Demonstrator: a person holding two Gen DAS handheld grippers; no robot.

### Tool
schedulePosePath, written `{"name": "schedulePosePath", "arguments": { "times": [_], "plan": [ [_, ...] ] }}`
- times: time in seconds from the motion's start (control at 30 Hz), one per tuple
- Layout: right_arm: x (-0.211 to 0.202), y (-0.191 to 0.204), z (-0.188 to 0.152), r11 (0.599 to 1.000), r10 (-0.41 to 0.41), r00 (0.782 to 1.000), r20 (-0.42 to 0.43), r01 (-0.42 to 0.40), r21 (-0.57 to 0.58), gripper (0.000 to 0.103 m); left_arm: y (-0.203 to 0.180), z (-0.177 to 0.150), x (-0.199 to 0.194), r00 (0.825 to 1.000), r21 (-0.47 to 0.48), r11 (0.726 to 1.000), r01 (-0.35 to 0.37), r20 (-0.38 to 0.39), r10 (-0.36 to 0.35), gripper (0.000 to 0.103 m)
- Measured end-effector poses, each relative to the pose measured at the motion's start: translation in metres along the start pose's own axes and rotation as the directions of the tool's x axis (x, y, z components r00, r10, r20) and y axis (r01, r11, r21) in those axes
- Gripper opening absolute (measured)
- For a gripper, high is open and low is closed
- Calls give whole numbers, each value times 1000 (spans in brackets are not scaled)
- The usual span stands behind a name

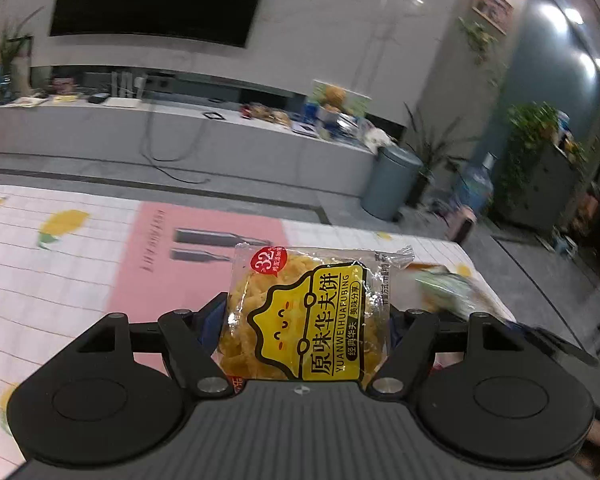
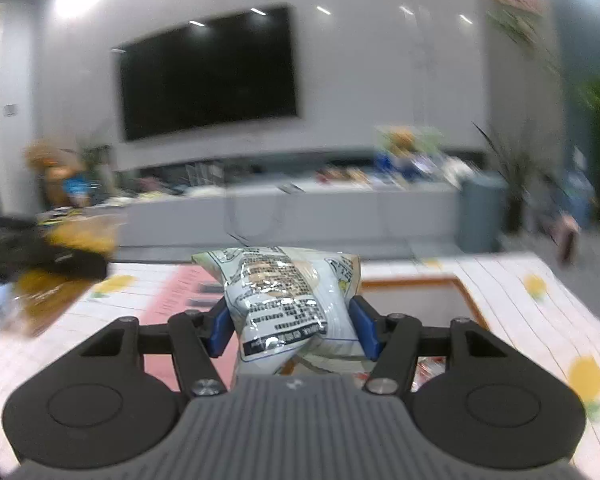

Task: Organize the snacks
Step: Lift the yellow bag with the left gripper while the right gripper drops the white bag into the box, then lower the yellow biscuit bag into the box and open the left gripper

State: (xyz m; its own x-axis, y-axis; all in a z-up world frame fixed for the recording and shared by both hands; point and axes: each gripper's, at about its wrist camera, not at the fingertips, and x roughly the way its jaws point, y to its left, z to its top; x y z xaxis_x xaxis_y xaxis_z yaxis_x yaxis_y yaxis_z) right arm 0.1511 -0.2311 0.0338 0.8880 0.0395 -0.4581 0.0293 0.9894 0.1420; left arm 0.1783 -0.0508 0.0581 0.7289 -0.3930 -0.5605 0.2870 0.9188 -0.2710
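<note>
My left gripper is shut on a yellow waffle packet with a clear wrapper and a red round label, held above the table. My right gripper is shut on a white snack bag with black print, squeezed at its middle between the blue pads. In the left wrist view the white bag and the other gripper show blurred at the right. In the right wrist view the left gripper with the yellow packet shows blurred at the far left.
The table has a white lemon-print cloth and a pink mat. A white box with an orange rim lies open below my right gripper. Beyond the table stand a TV bench with clutter and a grey bin.
</note>
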Motion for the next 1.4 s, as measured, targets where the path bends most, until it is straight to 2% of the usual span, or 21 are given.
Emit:
{"name": "schedulePosePath", "arguments": {
  "times": [0.07, 0.2, 0.37, 0.43, 0.5, 0.57, 0.7, 0.9, 1.03, 1.23, 1.33, 1.4],
  "plan": [
    [20, -11, -1, 999, -9, 998, -59, 11, 39, 59, -13, -5, 12, 1000, 14, 1000, 14, -21, -13, 82],
    [50, -17, -3, 998, -54, 991, -122, 58, 30, 59, -29, -14, 34, 996, 39, 998, 47, -75, -44, 82],
    [73, -30, 0, 997, -33, 984, -174, 44, 56, 62, -44, -28, 44, 995, 78, 996, 37, -100, -29, 82],
    [61, -42, -4, 995, -20, 982, -188, 38, 90, 66, -50, -36, 41, 995, 81, 996, 26, -95, -19, 82],
    [46, -52, -3, 992, -47, 985, -167, 66, 109, 81, -55, -39, 42, 995, 84, 996, 29, -95, -21, 82],
    [26, -64, -3, 986, -77, 988, -131, 95, 136, 92, -65, -43, 40, 995, 85, 996, 36, -97, -28, 82],
    [-14, -90, -3, 968, -75, 996, -56, 86, 236, 96, -81, -49, 44, 993, 97, 994, 56, -113, -45, 82],
    [-44, -104, 0, 956, -86, 996, 10, 79, 281, 96, -111, -62, 48, 995, 151, 987, 56, -95, -42, 82],
    [-59, -107, -2, 953, -82, 996, 24, 71, 296, 96, -124, -67, 44, 998, 160, 986, 55, -46, -48, 103],
    [-98, -103, -14, 956, -157, 986, 49, 140, 258, 96, -135, -72, 27, 1000, 185, 983, 11, -22, -7, 103],
    [-119, -98, -26, 955, -191, 981, 34, 178, 237, 96, -137, -74, 15, 1000, 177, 984, -13, -17, 16, 103],
    [-131, -96, -37, 949, -207, 978, 24, 195, 248, 97, -141, -79, 6, 999, 217, 976, -33, -21, 39, 103]
  ]
}}
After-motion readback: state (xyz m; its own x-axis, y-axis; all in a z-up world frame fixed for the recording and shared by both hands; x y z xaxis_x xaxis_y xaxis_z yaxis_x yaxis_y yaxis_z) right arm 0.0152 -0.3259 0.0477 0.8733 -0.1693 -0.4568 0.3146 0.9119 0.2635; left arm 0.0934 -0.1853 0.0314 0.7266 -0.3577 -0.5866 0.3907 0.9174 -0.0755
